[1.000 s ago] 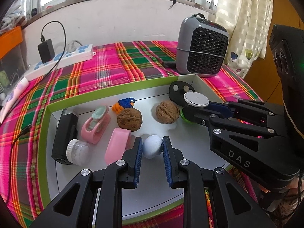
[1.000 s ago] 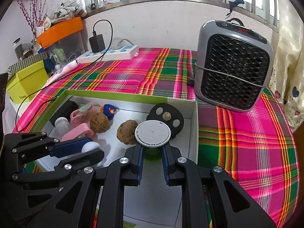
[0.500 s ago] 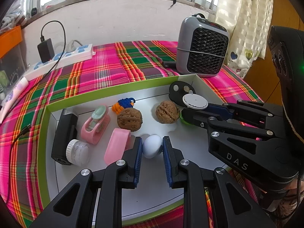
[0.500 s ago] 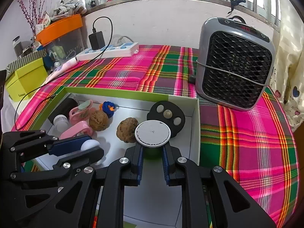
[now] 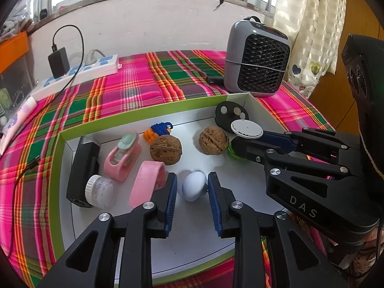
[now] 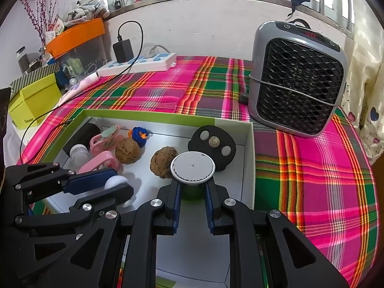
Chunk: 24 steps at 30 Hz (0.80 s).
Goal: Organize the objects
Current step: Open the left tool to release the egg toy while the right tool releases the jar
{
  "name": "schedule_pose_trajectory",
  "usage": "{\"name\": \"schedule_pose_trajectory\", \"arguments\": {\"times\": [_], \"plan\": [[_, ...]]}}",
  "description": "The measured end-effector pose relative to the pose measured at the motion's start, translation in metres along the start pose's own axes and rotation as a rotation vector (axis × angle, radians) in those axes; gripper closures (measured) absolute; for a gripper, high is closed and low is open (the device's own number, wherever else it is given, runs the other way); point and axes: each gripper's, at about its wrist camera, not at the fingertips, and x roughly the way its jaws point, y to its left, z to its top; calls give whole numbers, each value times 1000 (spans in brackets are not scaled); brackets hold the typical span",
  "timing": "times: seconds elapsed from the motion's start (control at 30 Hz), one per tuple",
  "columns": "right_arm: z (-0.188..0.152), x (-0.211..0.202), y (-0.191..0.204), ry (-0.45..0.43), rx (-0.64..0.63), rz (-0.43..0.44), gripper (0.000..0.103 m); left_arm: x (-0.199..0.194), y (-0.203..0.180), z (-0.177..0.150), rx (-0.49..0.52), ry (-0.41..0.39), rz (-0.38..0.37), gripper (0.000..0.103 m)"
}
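Hovering over the tray (image 5: 60, 168), both grippers are pointing down into it. L gripper (image 5: 192, 192): jaws are opening, small gaps showing either side of the pale egg-shaped piece (image 5: 194, 185), which is sitting on the tray floor between the blue pads, near the 6 o'clock edge in the left wrist view. R gripper (image 6: 192, 198): jaws are sitting narrow, pads pressing on the green body of the white-lidded pot (image 6: 192, 168), lid riding just above the fingertips. From the left wrist cam that pot (image 5: 246, 129) is lying toward 3 o'clock.

Other bits inside the tray, left wrist view:
- two walnuts (image 5: 166, 150) w/ the second (image 5: 213, 140) just to its 3 o'clock, apart
- blue-orange knitted toy (image 5: 159, 130) at 12 o'clock of the first walnut, near it
- black disc w/ three round spots (image 5: 229, 116) leaning in the 1 o'clock corner
- pink clip w/ green pad (image 5: 123, 154), pink loop (image 5: 147, 183) beside the L finger
- clear jar w/ white cap (image 5: 100, 191) touching the black box (image 5: 82, 168) at 9 o'clock

Outside, on the plaid cloth (image 5: 134, 86): grey heater (image 5: 258, 58) at 1 o'clock, power strip (image 5: 76, 75) w/ black charger at 10 o'clock.
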Motion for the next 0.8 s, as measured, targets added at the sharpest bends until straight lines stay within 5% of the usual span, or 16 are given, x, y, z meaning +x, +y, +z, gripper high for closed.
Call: {"name": "schedule_pose_trajectory", "arguments": {"times": [0.8], "plan": [[-11, -23, 4, -28, 56, 7, 65, -27, 7, -13, -43, -25, 42, 68]]}}
